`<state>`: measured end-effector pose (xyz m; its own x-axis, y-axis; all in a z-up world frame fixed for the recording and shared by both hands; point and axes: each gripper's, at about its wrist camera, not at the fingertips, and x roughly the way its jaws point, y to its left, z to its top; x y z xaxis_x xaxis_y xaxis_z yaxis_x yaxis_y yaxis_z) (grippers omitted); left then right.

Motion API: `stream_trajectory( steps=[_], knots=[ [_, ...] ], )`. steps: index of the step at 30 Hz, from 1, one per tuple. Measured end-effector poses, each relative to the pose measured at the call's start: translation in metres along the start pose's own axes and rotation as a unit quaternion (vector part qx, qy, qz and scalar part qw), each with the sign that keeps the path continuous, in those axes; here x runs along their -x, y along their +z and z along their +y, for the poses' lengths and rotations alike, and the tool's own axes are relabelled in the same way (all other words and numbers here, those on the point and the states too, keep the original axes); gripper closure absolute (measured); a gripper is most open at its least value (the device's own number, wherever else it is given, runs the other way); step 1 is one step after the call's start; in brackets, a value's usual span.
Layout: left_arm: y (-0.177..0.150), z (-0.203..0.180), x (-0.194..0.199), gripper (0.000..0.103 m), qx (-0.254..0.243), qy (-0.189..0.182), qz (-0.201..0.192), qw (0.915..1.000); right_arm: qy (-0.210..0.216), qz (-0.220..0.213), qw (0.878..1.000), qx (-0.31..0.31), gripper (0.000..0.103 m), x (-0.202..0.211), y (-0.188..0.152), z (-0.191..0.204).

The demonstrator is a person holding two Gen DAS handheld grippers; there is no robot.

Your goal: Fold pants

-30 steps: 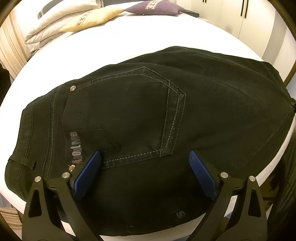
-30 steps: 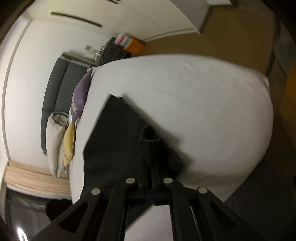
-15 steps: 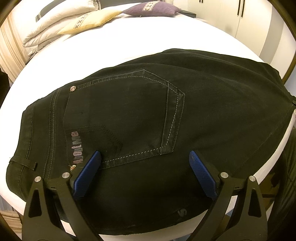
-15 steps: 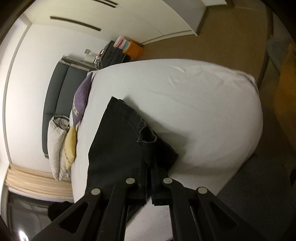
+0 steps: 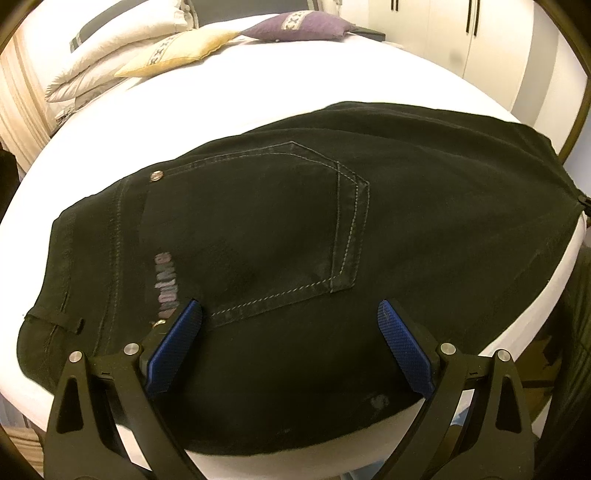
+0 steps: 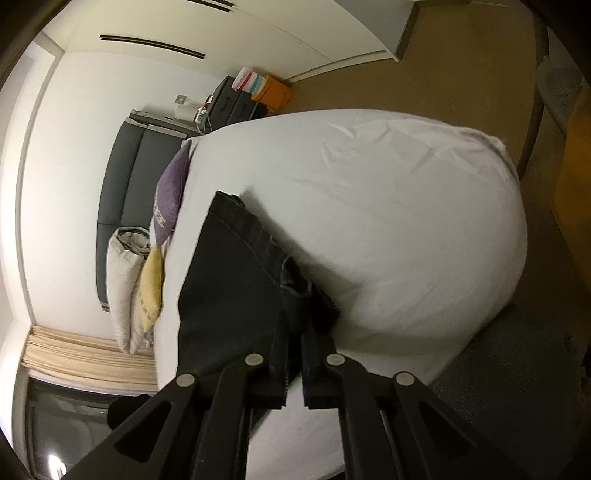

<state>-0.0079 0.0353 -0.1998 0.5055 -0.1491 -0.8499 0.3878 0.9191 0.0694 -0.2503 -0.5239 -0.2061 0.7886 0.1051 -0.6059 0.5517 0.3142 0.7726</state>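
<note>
Black pants (image 5: 280, 229) lie on the white bed (image 5: 258, 85), back pocket up and waistband at the left. My left gripper (image 5: 288, 332) hovers just above them near the bed's front edge. It is open, its blue pads (image 5: 177, 339) wide apart with nothing between them. In the right wrist view the pants (image 6: 229, 295) stretch away from my right gripper (image 6: 295, 325). Its jaws are opening: a thin slit shows between the fingers, with the edge of the cloth still caught at the tips. The far hem corner (image 6: 321, 306) rests on the sheet.
White, yellow (image 5: 177, 51) and purple (image 5: 295, 29) pillows lie at the head of the bed against a grey headboard (image 6: 129, 184). Wardrobe doors (image 5: 480, 40) stand beyond the bed. Bare sheet (image 6: 388, 221) spreads right of the pants, and brown floor (image 6: 461, 74) surrounds the bed.
The left gripper has drifted slightly over the pants, still open. The right gripper has brought the pants end down onto the sheet, and a narrow slit has appeared between its fingers.
</note>
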Motion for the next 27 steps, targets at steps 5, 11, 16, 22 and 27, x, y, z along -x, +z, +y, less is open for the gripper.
stream_trajectory(
  steps=[5, 11, 16, 22, 27],
  knots=[
    [-0.001, -0.006, 0.031, 0.006, -0.005, 0.01, -0.026, 0.9996, -0.098, -0.06, 0.993, 0.036, 0.087, 0.039, 0.012, 0.023],
    [0.04, -0.013, 0.037, 0.006, 0.03, -0.027, -0.074, 0.9964, 0.009, 0.01, 0.986, 0.165, 0.087, -0.003, 0.001, 0.126],
    [0.064, -0.062, 0.001, 0.006, 0.002, -0.061, -0.061, 0.9963, 0.088, 0.165, 0.954, 0.234, 0.085, -0.114, -0.055, 0.183],
    [0.032, -0.082, -0.027, 0.005, -0.03, -0.049, -0.016, 0.9982, 0.027, 0.155, 0.976, 0.147, 0.103, -0.159, -0.02, 0.114],
    [0.031, -0.068, -0.009, 0.006, -0.04, -0.051, 0.006, 0.9979, -0.044, 0.033, 0.995, 0.086, 0.103, -0.091, 0.043, 0.062]
  ],
)
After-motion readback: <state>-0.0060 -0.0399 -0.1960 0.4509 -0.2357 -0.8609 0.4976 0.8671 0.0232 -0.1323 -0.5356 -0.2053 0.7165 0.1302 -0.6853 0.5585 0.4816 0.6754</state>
